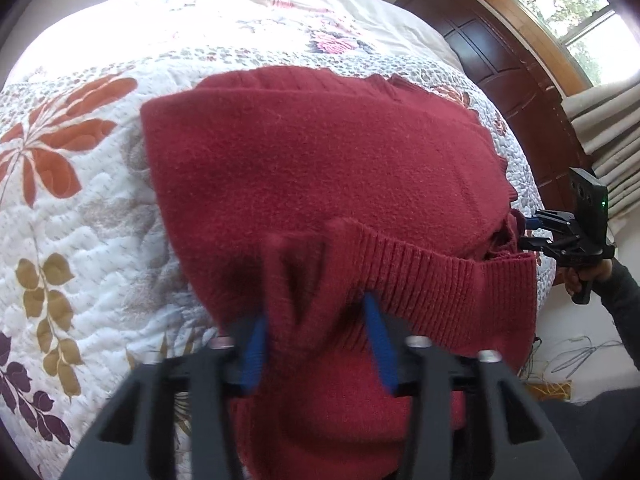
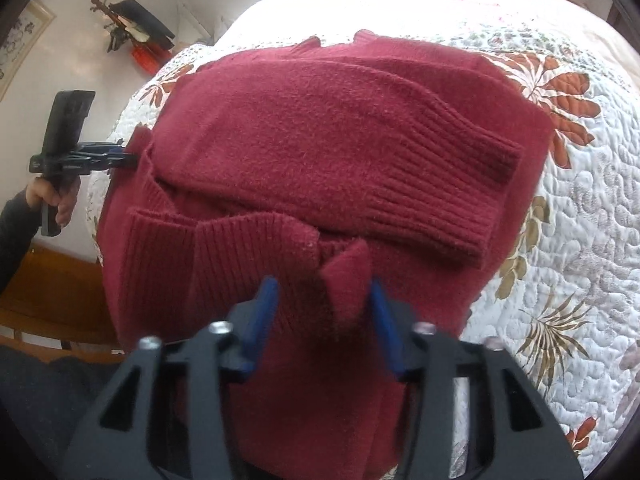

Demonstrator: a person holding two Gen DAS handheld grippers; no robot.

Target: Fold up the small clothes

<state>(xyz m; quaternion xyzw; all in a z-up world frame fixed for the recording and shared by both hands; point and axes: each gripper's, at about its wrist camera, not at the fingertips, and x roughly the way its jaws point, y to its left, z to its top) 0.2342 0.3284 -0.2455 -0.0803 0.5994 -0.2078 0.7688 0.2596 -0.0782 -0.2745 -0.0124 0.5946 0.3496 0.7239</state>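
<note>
One dark red knitted sweater (image 1: 320, 168) lies partly folded on a floral quilt (image 1: 72, 208), its long axis running away from both claws toward the far side of the bed, ribbed hem nearest them. One sleeve is folded across the body, its ribbed cuff (image 2: 480, 184) ahead and to the right of the right gripper (image 2: 324, 312). The left gripper (image 1: 316, 340) has its two blue fingers spread with a bunched fold of the near edge between them; whether they truly pinch it I cannot tell. The right gripper's blue fingers likewise straddle a raised fold of hem. Dark wooden furniture (image 1: 500, 60) and a window (image 1: 568, 12) stand beyond the left claw's right side.
</note>
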